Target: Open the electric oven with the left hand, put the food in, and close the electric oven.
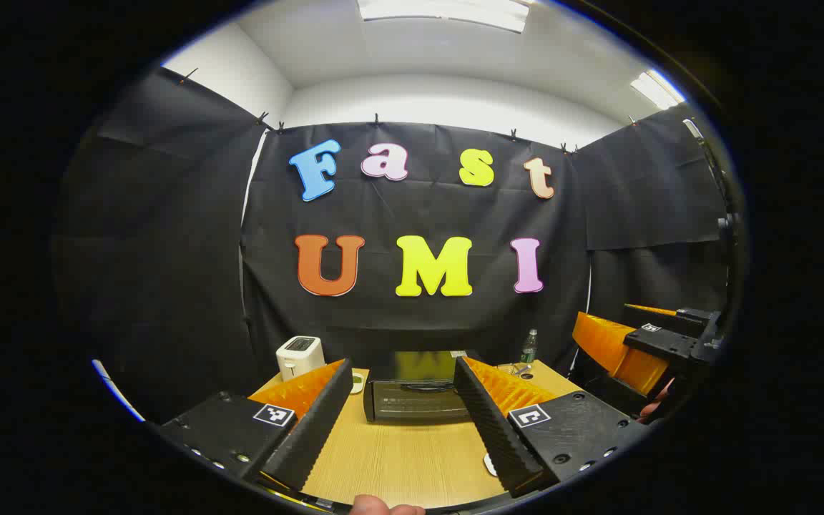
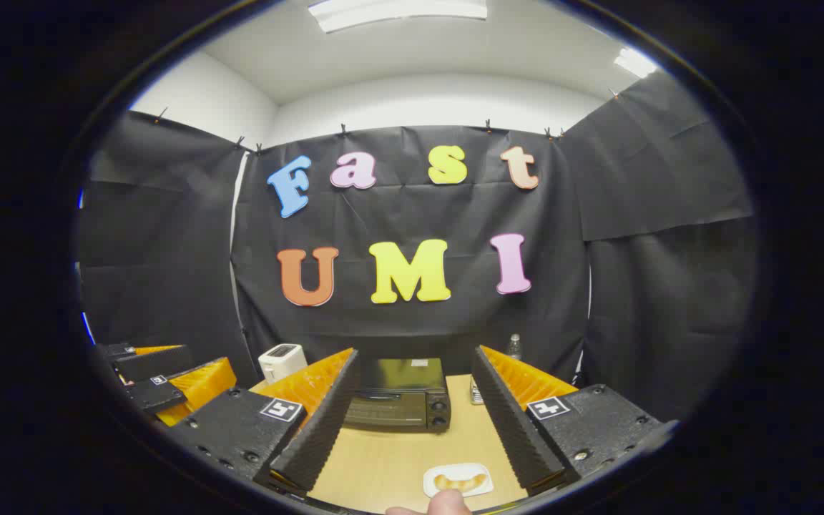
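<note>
Both grippers' fingers (image 1: 326,422) (image 2: 505,422) spread wide; plate (image 2: 458,479) half-cut; oven (image 2: 401,402) partly hidden.

No legible words, nos. or brand names for you here. What you get are signs w/o letters: a small square b/w coded marker (image 1: 273,415) on each finger base of the left gripper (image 1: 403,372), lower centre of the left gripper view, and a like marker (image 2: 281,410) on each finger base of the right gripper (image 2: 413,357), lower centre of the right gripper view. A pale sticker (image 2: 419,363) sits on top of the electric oven (image 2: 401,393); too small to read. The bottle (image 1: 528,347) at mid-right has a label, also illegible.
</note>
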